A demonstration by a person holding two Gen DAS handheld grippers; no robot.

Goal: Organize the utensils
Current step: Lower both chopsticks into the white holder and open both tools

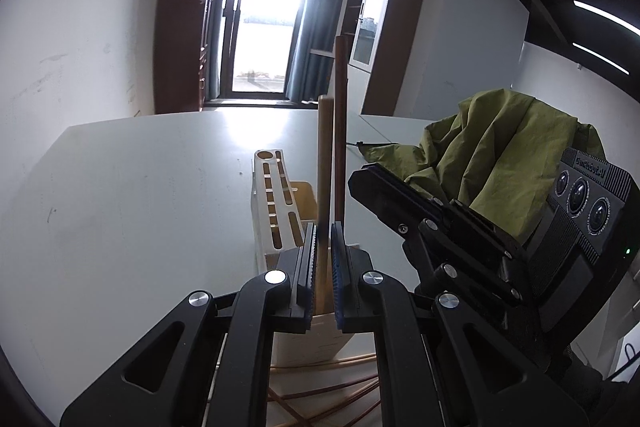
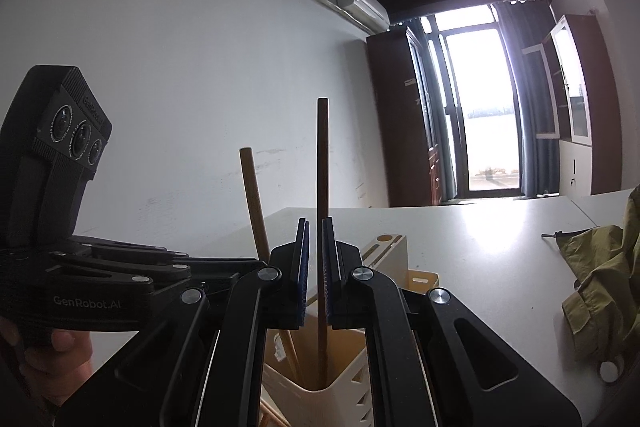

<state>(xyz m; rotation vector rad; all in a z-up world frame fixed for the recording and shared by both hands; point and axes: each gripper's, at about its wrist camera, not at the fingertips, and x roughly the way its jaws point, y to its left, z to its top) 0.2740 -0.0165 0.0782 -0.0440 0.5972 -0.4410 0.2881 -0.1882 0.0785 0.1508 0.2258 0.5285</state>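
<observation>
Left view: my left gripper (image 1: 323,267) pinches a light chopstick (image 1: 325,163) at frame centre, above the holder (image 1: 276,211); loose sticks (image 1: 320,387) remain below. Right view: my right gripper (image 2: 315,267) clamps a dark chopstick (image 2: 322,207), tip already in the holder (image 2: 320,367).

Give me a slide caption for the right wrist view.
Right claw shut on a dark wooden stick, its lower end inside the cream utensil holder.

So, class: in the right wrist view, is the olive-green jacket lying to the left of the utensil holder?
No, the olive-green jacket lies on the table at the far right, well to the right of the cream utensil holder.
</observation>
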